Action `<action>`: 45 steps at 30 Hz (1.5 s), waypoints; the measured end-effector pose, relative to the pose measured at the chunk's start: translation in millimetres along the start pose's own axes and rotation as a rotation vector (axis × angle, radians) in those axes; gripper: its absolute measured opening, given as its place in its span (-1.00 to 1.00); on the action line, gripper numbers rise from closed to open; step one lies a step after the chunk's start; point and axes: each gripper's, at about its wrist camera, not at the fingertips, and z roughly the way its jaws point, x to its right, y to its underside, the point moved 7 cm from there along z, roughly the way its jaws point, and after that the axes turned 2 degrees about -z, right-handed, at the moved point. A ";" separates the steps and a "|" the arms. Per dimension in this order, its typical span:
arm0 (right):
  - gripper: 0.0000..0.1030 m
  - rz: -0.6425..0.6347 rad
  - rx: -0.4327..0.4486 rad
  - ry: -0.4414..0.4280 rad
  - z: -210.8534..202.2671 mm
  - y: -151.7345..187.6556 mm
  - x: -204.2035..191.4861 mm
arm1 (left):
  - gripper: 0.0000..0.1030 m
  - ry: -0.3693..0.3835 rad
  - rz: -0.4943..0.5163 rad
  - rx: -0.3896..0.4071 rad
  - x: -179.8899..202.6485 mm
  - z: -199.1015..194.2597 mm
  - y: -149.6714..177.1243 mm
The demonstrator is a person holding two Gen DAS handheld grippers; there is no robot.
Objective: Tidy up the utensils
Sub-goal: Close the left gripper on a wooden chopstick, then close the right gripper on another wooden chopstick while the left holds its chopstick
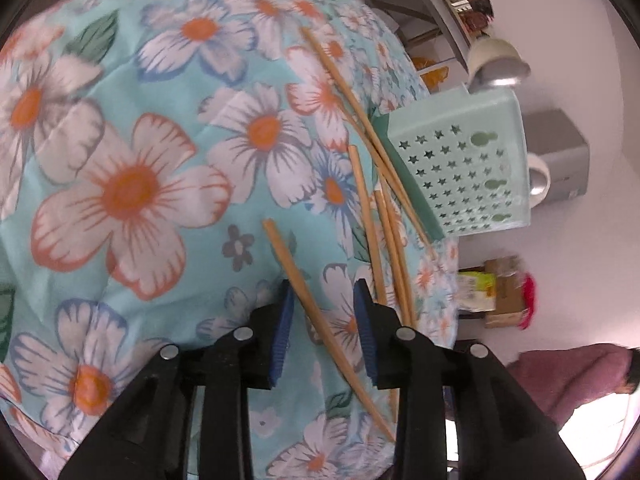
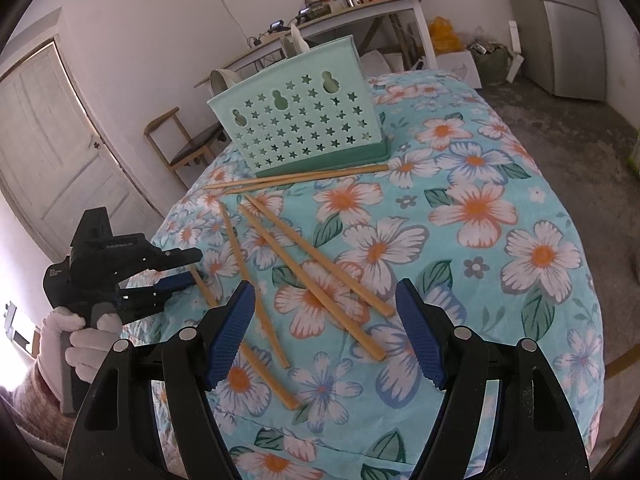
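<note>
Several wooden chopsticks (image 2: 316, 280) lie scattered on the floral cloth in front of a mint-green utensil caddy (image 2: 304, 120) with star holes. My left gripper (image 1: 324, 300) is open, its blue pads on either side of one chopstick (image 1: 308, 296) that lies on the cloth; it also shows at the left of the right wrist view (image 2: 188, 268), at the table's near-left edge. More chopsticks (image 1: 384, 216) lie between it and the caddy (image 1: 460, 168). My right gripper (image 2: 324, 320) is open and empty, hovering above the chopsticks near the table's front.
The table is covered by a turquoise cloth (image 2: 500, 208) with big flowers. Behind stand a wooden chair (image 2: 180, 144), a white door (image 2: 52, 160), a cluttered side table (image 2: 360, 8) and a grey fridge (image 2: 572, 28).
</note>
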 end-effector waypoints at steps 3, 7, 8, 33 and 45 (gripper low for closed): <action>0.33 0.005 0.003 0.002 -2.3 0.7 1.7 | -0.46 -0.075 0.090 0.038 7.3 1.5 4.7; 0.30 -0.001 0.007 0.006 -6.5 0.3 1.6 | -0.60 -0.164 0.192 0.080 13.2 2.3 9.7; 0.30 -0.004 0.009 0.007 -7.0 -0.3 1.4 | -0.64 -0.178 0.200 0.086 12.5 2.5 10.0; -0.52 -0.276 -0.258 -0.122 76.6 -2.4 -73.4 | -0.72 -0.104 0.144 0.112 -17.0 -27.4 -2.2; -0.91 -0.426 -0.357 -0.075 60.1 16.0 -58.4 | -0.71 -0.069 0.169 0.104 -16.8 -26.5 -1.6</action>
